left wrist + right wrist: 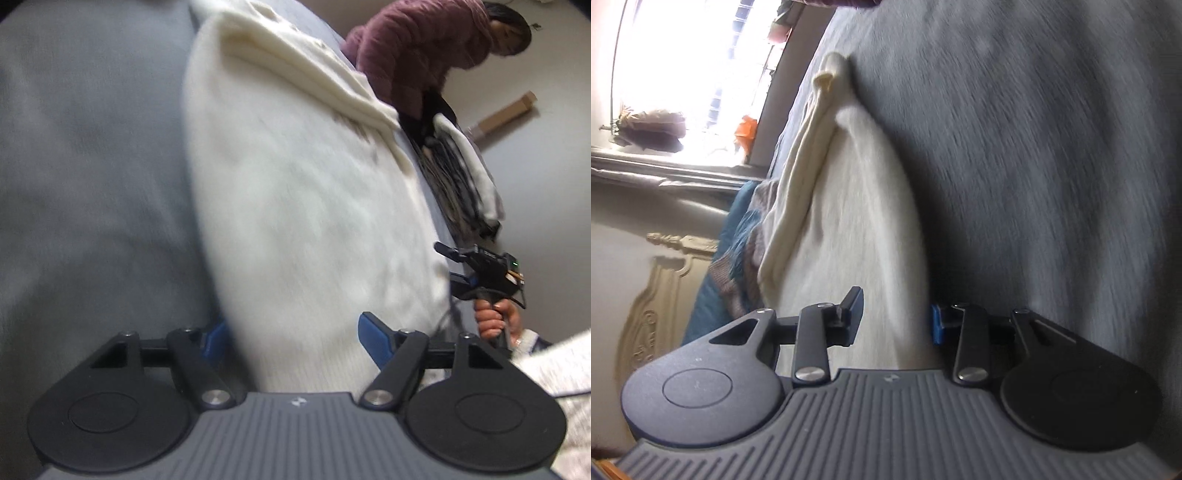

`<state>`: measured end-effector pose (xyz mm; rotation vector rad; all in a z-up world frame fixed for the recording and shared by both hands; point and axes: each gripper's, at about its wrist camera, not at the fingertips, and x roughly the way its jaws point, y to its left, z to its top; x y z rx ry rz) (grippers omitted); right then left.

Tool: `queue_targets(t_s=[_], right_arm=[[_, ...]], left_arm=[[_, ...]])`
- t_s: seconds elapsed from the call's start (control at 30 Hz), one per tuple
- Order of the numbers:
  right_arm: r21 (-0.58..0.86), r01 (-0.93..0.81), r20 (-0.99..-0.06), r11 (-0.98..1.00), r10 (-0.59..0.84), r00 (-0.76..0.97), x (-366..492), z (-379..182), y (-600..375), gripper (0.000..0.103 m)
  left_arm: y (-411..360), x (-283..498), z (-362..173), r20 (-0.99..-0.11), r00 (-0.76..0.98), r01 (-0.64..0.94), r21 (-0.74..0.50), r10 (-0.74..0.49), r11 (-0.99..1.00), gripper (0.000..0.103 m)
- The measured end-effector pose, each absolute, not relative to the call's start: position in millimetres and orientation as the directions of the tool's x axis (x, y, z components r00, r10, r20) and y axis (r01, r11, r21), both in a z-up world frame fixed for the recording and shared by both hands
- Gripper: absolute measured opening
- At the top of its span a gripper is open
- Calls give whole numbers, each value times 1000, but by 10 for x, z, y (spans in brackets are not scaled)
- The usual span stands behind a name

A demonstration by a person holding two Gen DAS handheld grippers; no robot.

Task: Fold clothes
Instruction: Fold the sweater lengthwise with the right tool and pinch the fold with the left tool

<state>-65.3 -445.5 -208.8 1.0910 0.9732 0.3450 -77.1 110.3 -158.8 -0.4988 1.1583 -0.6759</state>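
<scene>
A fluffy white garment [306,206] lies on the grey bed cover [85,177], with a cream folded layer [295,70] on its far part. My left gripper [293,341] is open, its blue-padded fingers [373,341] straddling the garment's near edge. My right gripper [452,266] shows at the garment's right edge, held in a hand. In the right wrist view the right gripper [897,321] is open around the white garment's [857,229] edge, one finger on each side, with the cream layer [801,158] to the left.
A person in a mauve jacket [424,44] stands at the far side of the bed. A stack of folded clothes [465,173] lies near the bed's edge. A window [683,66], a carved headboard [661,295] and a blue blanket [716,266] show in the right wrist view.
</scene>
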Motion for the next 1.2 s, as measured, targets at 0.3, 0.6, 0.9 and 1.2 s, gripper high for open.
queue_targets(t_s=[0.3, 0.6, 0.9, 1.2], right_arm=[[855, 205, -515, 475, 739, 435, -1073, -2073, -4218, 34], [794, 172, -598, 583, 699, 392, -1181, -1935, -4086, 13], [762, 0, -571, 648, 672, 471, -1131, -1456, -3989, 8], [713, -185, -474, 677, 659, 584, -417, -743, -3772, 8]], left_arm=[[878, -843, -1574, -686, 186, 327, -631, -703, 703, 72], [901, -936, -1537, -699, 228, 333, -598, -677, 729, 15], [911, -958, -1126, -630, 386, 436, -520, -674, 735, 9], [1040, -395, -477, -498, 557, 445, -497, -665, 745, 9]])
